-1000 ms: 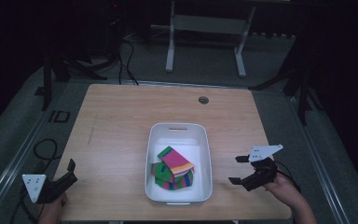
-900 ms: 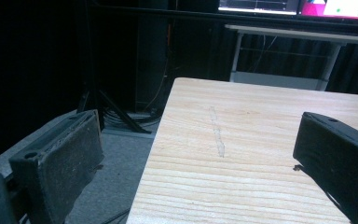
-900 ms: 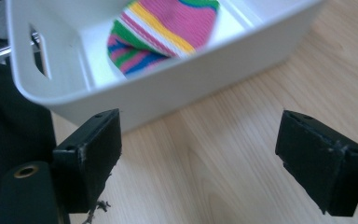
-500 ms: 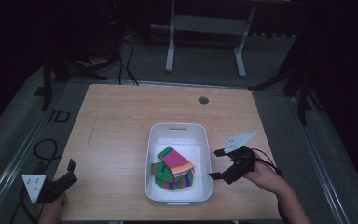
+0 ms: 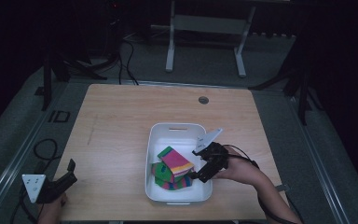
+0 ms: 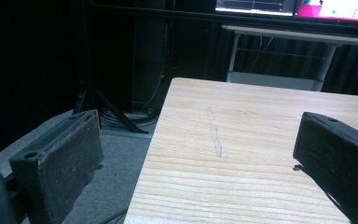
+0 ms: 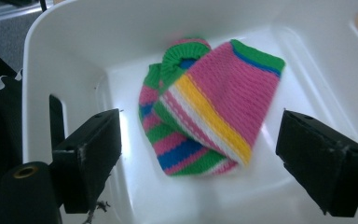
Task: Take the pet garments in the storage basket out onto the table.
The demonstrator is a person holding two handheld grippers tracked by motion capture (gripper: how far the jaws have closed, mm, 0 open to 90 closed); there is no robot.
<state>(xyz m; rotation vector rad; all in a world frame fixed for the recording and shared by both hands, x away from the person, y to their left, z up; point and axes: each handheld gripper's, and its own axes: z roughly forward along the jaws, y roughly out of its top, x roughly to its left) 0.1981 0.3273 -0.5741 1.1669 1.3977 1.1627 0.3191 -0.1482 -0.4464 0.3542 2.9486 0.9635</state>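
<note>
My right gripper hangs wide open and empty over the bin, lined up on the socks; my left gripper (also open, empty) waits at the table corner.

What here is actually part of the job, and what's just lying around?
Part of the job:
striped knitted cloth, folded
white bin that holds the cloth
right claw, open, jaws either side of the cloth

Just around:
left claw, open, idle at the table's near corner
wooden table
metal stand behind the table
</note>
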